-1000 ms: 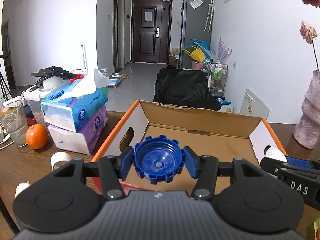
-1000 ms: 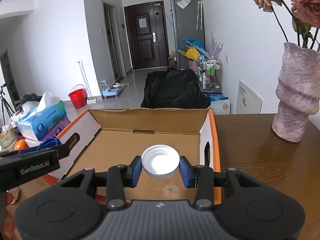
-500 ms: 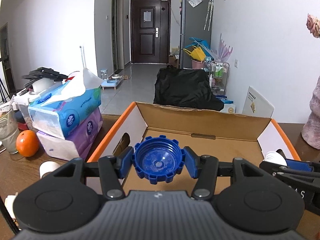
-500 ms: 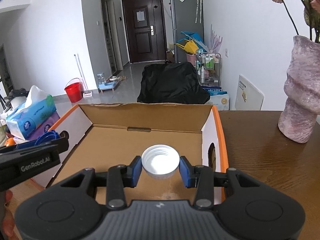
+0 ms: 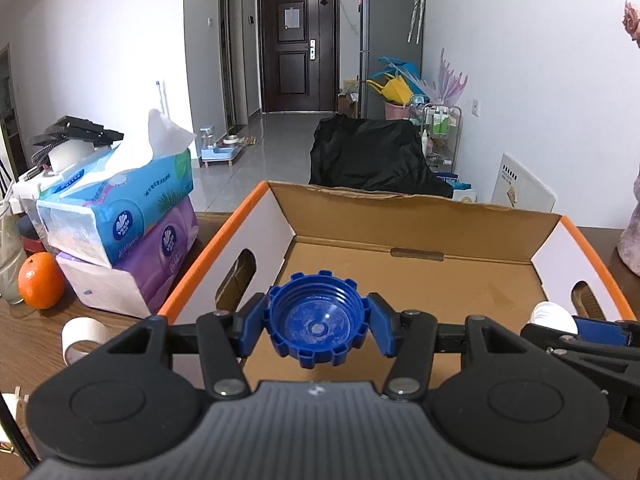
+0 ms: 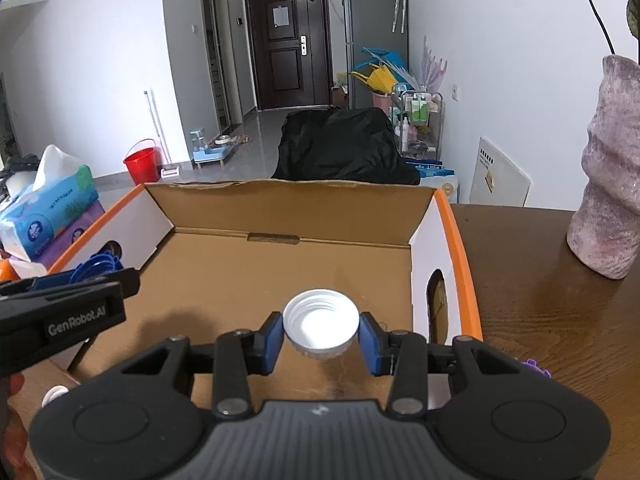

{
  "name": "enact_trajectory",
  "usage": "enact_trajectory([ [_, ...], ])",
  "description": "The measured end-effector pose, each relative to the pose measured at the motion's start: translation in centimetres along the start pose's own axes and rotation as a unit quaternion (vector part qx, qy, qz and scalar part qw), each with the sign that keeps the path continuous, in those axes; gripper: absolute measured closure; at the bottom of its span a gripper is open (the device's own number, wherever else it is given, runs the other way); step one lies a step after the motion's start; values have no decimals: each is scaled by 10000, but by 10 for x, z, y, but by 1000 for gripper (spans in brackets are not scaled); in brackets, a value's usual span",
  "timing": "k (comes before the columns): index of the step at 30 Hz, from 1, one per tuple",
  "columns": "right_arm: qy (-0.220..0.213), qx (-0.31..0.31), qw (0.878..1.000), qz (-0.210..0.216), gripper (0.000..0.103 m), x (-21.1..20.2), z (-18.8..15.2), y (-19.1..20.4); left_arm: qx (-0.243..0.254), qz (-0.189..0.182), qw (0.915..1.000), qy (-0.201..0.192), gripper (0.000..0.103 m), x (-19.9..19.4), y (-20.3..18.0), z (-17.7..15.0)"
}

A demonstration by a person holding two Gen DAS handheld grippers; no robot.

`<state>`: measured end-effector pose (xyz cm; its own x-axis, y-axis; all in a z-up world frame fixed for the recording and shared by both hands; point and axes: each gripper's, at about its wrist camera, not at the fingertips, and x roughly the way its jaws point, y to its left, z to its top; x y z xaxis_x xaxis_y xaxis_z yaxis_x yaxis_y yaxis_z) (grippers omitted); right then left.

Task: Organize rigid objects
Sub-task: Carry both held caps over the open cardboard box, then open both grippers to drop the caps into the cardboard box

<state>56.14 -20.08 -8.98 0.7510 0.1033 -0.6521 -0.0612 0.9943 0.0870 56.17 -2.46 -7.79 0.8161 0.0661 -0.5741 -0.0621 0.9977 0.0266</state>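
Between left tongs [image 5: 318,322]: blue cap [image 5: 318,320]

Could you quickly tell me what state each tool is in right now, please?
Left tool: closed on the blue cap, held over the cardboard box.
Right tool: closed on the white cap, over the same box.

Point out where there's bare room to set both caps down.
The cardboard box floor is bare from wall to wall, below the blue cap and the white cap. Bare tabletop also lies between the box and the vase. Left of the box it is crowded: tissue packs, orange, tape roll.
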Motion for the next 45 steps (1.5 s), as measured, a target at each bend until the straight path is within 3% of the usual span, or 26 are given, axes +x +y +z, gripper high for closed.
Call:
enact_trajectory([
  [11, -3, -17, 10000, -97, 63, 8, 2, 2, 42, 41, 10000, 31, 45, 3, 1, -3],
  [12, -24, -29, 9999, -128, 61, 7, 1, 2, 50, 65, 10000, 19, 43, 3, 1, -3],
  [14, -49, -29, 9998, -190, 51, 5, 1, 0, 30, 148, 9999, -4, 21, 2, 1, -3],
  [15, -72, -16, 9997, -213, 40, 3, 0, -1, -3, 193, 9998, -40, 18, 1, 3, -3],
  [17, -173, -7, 9995, -274, 27, 0, 0, -2, -24, 253, 9996, -124, 15, -2, 5, -2],
  [20, -256, 21, 9993, -278, 17, -4, 1, -4, -87, 290, 9994, -167, 1, -4, 8, -1],
  [24, -295, 70, 9993, -239, 6, -6, 1, -6, -202, 358, 9989, -222, 0, -6, 11, 0],
  [29, -270, 77, 9993, -263, 2, -7, 0, -7, -254, 353, 9989, -181, 0, -5, 13, 1],
  [45, -350, -42, 9989, -300, 1, -23, -1, -3, -448, 402, 9979, -254, 0, -21, 18, -1],
])
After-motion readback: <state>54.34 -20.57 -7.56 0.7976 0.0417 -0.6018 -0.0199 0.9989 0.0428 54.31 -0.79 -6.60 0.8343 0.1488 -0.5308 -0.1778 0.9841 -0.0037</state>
